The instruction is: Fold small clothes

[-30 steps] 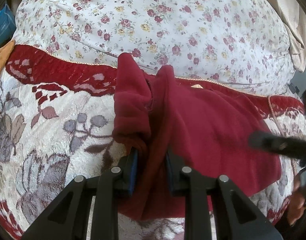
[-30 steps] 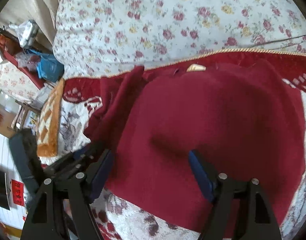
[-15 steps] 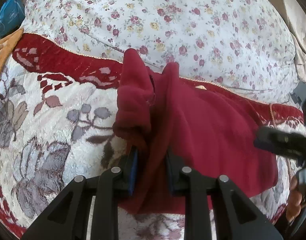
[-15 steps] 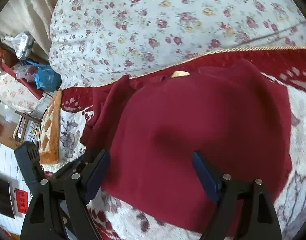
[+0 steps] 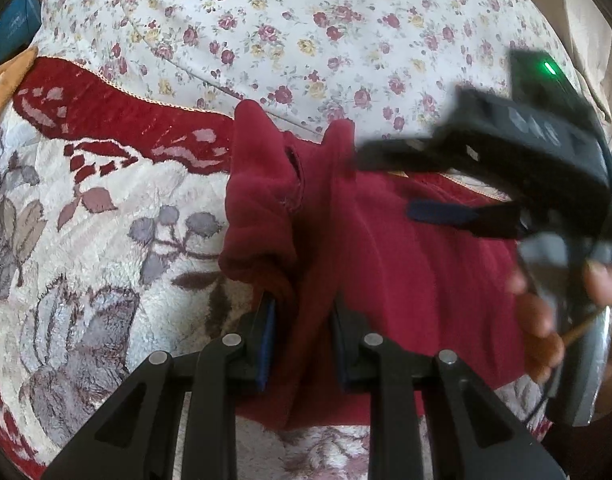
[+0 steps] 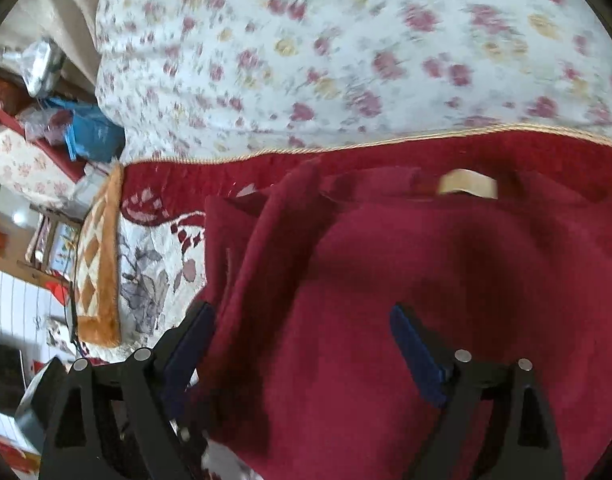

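Note:
A small dark red fleece garment (image 5: pixel 418 264) lies on a patterned blanket (image 5: pixel 105 240). My left gripper (image 5: pixel 303 332) is shut on a bunched fold at the garment's left side, lifting it into a ridge. My right gripper (image 6: pixel 301 344) is open and hovers over the garment (image 6: pixel 426 300), jaws wide apart with cloth beneath them. In the left wrist view the right gripper (image 5: pixel 458 200) shows blurred at the right, above the garment. A cream label (image 6: pixel 468 184) shows at the neck.
A floral quilt (image 5: pixel 306 32) is heaped behind the garment. An orange checked cushion (image 6: pixel 97 264) lies at the blanket's left edge. Beyond it are a blue bag (image 6: pixel 91 130) and room clutter.
My right gripper has swung in over the garment toward its upper part and stays open. My left gripper keeps its hold on the fold, nearly still.

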